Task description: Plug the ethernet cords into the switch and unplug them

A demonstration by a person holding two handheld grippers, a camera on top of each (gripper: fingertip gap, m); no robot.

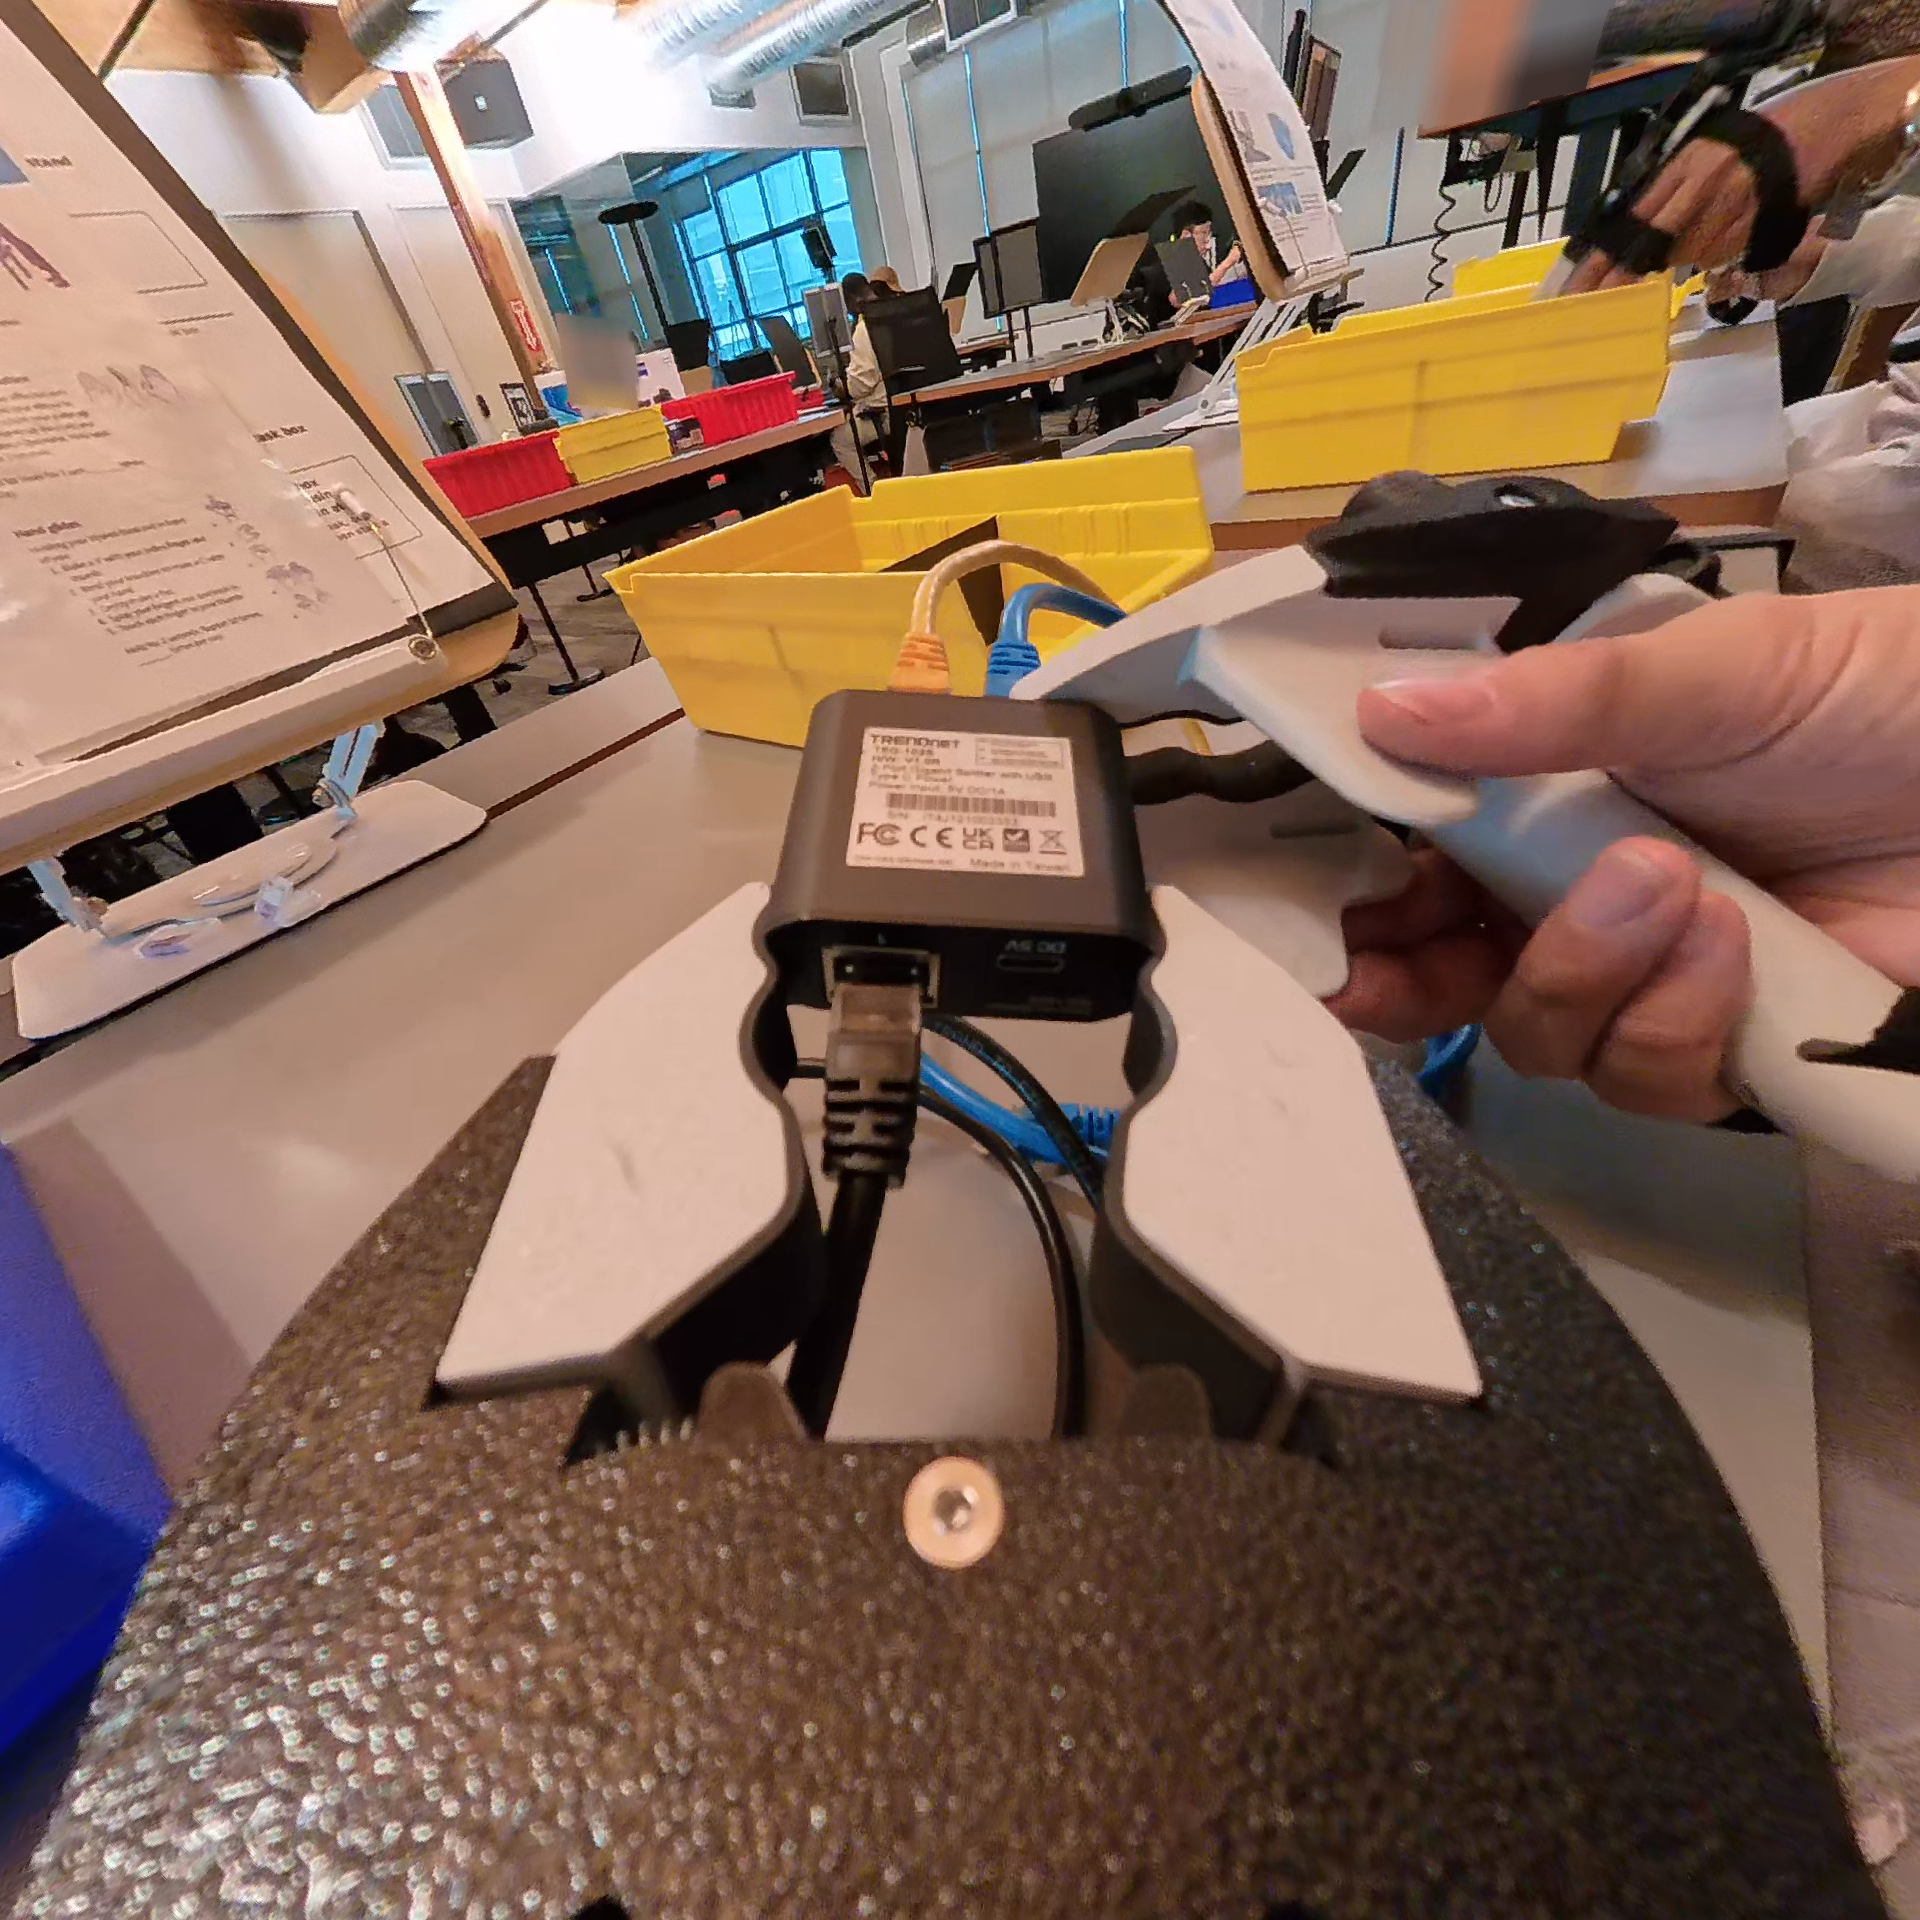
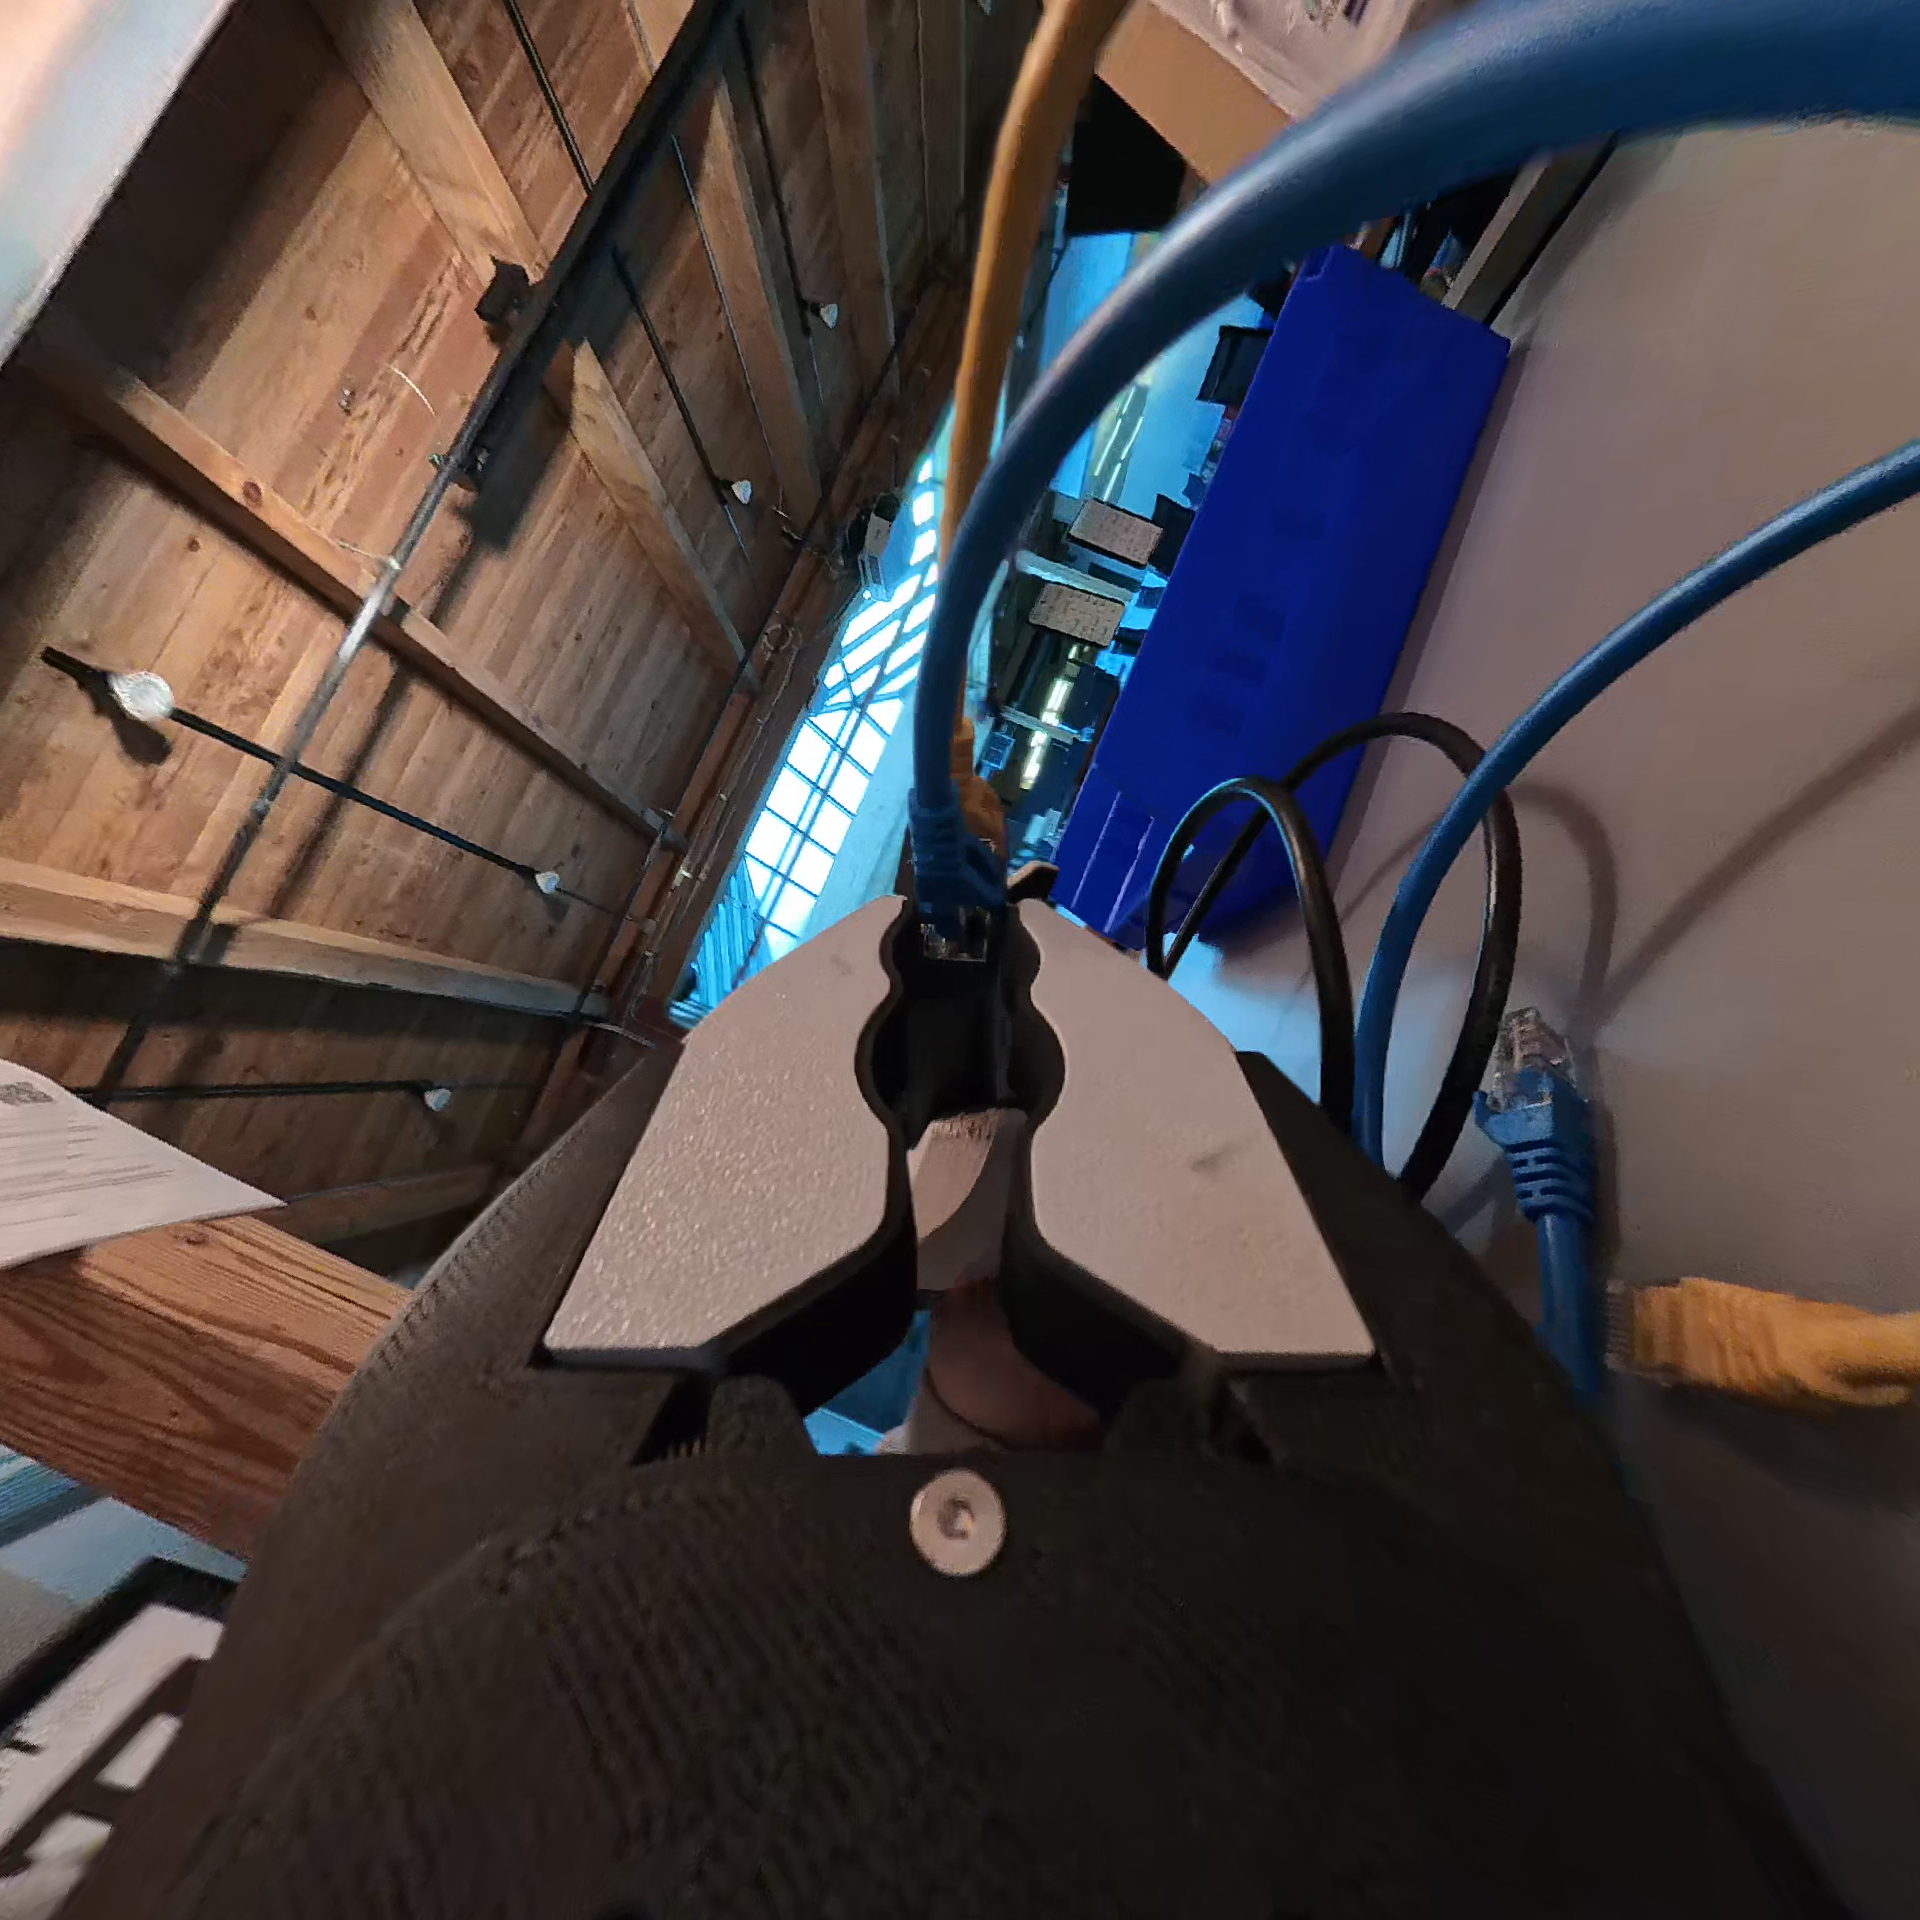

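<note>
At the far left of the left wrist view a document stand [image 1: 208, 468] with printed sheets leans over the grey tabletop [image 1: 343, 997], and a blue bin [image 1: 62, 1455] shows at the lower left edge. In the middle, the left tool [image 1: 956, 966] is closed narrowly on the black switch [image 1: 961, 842] — its two grey fingers [image 1: 665, 1143] press the switch's left and right sides, holding it label-side up above the tabletop. A black ethernet cord [image 1: 871, 1091] is plugged into the near port and runs back between the fingers. On the switch's far side an orange cord [image 1: 920, 655] and a blue cord [image 1: 1013, 660] are plugged in side by side, looping up in front of a yellow bin [image 1: 790, 623]. To the right, a hand [image 1: 1662, 831] grips the right tool [image 1: 1070, 675], whose tip touches the switch's far right corner just beside the blue plug.

In the right wrist view, a wooden ceiling fills the left. The right tool [image 2: 961, 935] is drawn in narrow on the dark end of the switch [image 2: 951, 1029], just where the blue plug enters. Further right, a loose blue plug [image 2: 1538, 1101] and a loose orange plug [image 2: 1756, 1340] lie on the tabletop, near a black cord loop [image 2: 1351, 831] — well apart from the switch.
</note>
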